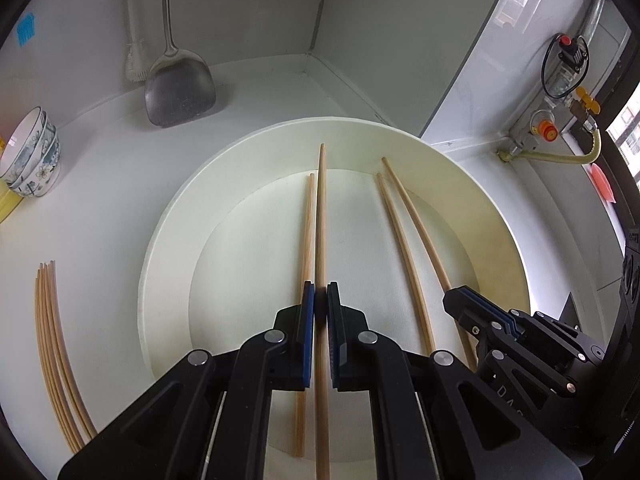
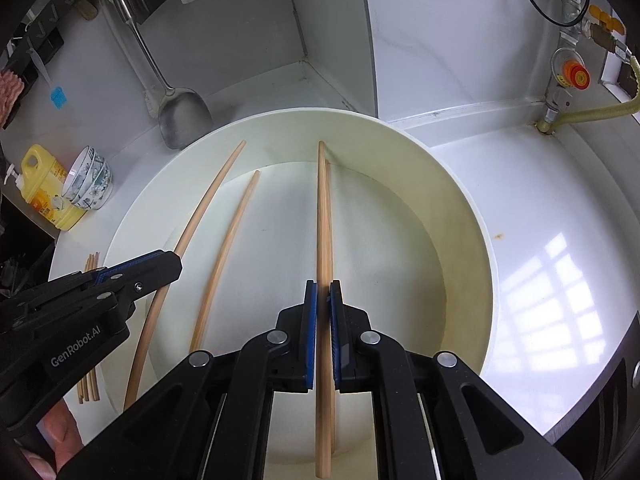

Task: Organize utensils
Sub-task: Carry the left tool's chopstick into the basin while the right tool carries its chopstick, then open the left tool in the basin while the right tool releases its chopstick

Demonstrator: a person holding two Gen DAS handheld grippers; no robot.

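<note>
Both hand-held grippers hover over a cream basin (image 1: 472, 184): the left hand-held gripper (image 1: 321, 300) is clamped on one wooden chopstick (image 1: 321, 216), and the right hand-held gripper (image 2: 323, 296) is clamped on another chopstick (image 2: 322, 208). Each held stick points toward the far rim, with a loose chopstick (image 1: 307, 232) lying on the basin floor just beside it. On the white worktop (image 1: 104, 216) to the left lies a bundle of chopsticks (image 1: 54, 344). Farther back stand stacked patterned bowls (image 1: 34, 152), and a metal spatula (image 1: 180, 88) leans against the wall.
</note>
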